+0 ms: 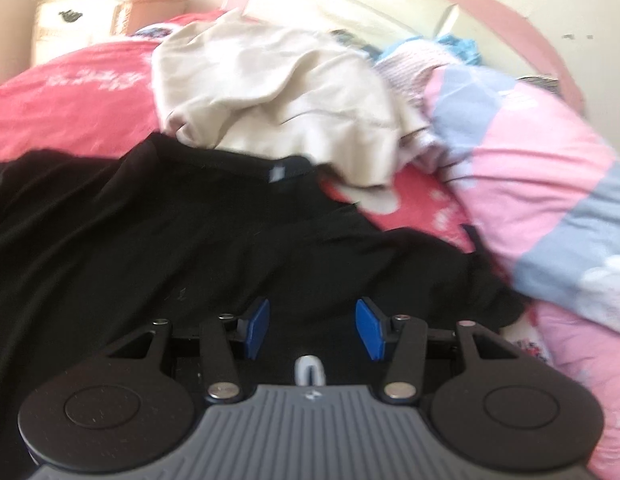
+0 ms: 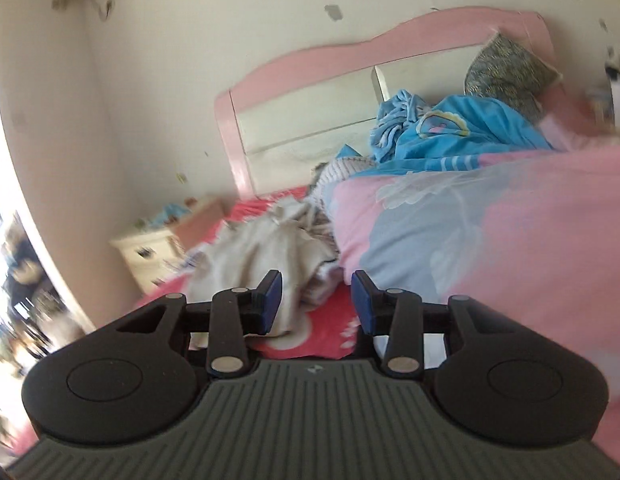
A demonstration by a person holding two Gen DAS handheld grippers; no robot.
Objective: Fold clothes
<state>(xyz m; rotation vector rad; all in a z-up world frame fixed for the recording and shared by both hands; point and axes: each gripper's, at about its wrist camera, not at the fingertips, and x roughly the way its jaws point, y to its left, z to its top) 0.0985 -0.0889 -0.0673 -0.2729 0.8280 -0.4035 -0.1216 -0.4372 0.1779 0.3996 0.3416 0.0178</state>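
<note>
A black shirt (image 1: 157, 240) lies spread and rumpled on the red bed sheet (image 1: 61, 100), its collar with a small grey label (image 1: 277, 174) pointing away from me. My left gripper (image 1: 312, 326) hovers open just over the shirt's near part, nothing between its blue pads (image 1: 370, 328). Beyond the collar sits a crumpled beige garment (image 1: 269, 88). In the right wrist view my right gripper (image 2: 316, 300) stands open and empty above the red sheet (image 2: 326, 332), with the beige garment (image 2: 261, 256) just ahead on the left. The black shirt is not in that view.
A rolled pink and blue quilt (image 1: 530, 184) runs along the right side of the bed (image 2: 470, 240). Blue bedding (image 2: 450, 132) and a grey pillow (image 2: 510, 76) lie by the pink headboard (image 2: 350, 52). A cream nightstand (image 1: 89, 20) stands at the far left (image 2: 149, 252).
</note>
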